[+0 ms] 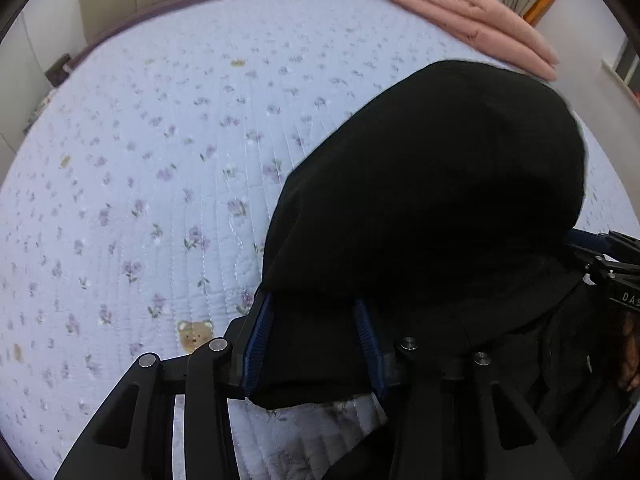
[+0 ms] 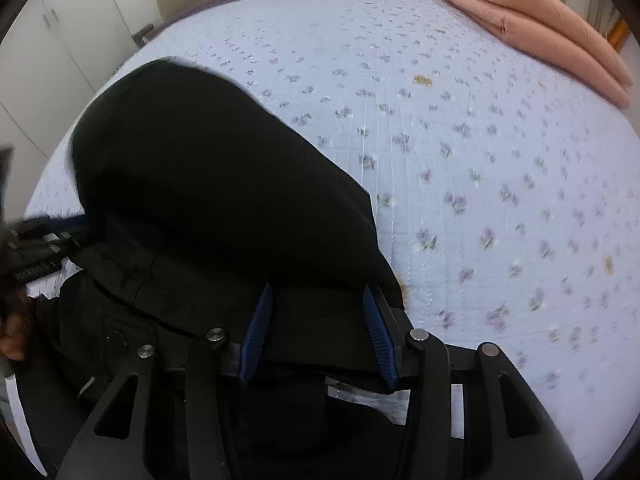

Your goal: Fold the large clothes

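Left wrist: black garment (image 1: pixel 432 184) between left gripper (image 1: pixel 316 304) pads.

Black garment (image 1: pixel 432 184), pink blanket (image 1: pixel 472 20) on bed (image 1: pixel 160 140)

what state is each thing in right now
black garment: bunched in a mound on the bed, part lying between both grippers' jaws
left gripper: jaws apart, fabric between
right gripper: jaws apart, fabric between
pink blanket: folded, at far bed edge

Home bedroom, floral quilted bed (image 1: pixel 160 140), folded pink blanket (image 2: pixel 540 28), white wardrobe doors (image 2: pixel 60 40)
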The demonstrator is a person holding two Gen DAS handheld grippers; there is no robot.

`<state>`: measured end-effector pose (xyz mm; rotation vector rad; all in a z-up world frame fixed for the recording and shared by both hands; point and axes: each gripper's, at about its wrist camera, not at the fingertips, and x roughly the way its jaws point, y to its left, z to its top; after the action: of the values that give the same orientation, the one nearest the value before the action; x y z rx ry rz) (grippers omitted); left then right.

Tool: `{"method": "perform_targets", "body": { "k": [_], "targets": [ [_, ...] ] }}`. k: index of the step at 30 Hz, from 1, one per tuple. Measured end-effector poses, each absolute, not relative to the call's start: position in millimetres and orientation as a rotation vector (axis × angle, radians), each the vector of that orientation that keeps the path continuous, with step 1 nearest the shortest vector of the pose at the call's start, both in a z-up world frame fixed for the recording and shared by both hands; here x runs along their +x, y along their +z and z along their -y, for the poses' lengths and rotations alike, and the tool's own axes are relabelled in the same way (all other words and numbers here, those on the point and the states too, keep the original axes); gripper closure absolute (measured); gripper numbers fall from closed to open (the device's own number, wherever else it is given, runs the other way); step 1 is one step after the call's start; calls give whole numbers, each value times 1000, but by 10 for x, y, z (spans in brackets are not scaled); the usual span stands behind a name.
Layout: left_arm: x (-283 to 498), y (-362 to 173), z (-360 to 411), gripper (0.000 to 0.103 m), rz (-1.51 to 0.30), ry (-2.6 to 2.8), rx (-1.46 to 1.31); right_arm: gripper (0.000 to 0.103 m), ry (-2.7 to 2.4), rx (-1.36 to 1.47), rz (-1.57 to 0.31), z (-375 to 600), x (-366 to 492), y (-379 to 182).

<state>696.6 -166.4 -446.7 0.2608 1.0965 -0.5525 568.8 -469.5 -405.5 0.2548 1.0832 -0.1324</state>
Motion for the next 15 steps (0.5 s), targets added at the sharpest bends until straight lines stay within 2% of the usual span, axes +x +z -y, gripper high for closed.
{"method": "perform_targets", "body": {
  "k": [6,11,15],
  "targets": [
    [6968,-4059,1444,59,-1021,-593,160,51,-91,275,-1010,4839,5558,-3631],
    [7169,-3929,1456,58,-1037,-605,125,36,-97,307,-955,5052,5564,-3422],
    [7478,-4211,1509,58,-1155,-634,34,25,-50,365,-1013,5168,5776,-3574]
  ]
}}
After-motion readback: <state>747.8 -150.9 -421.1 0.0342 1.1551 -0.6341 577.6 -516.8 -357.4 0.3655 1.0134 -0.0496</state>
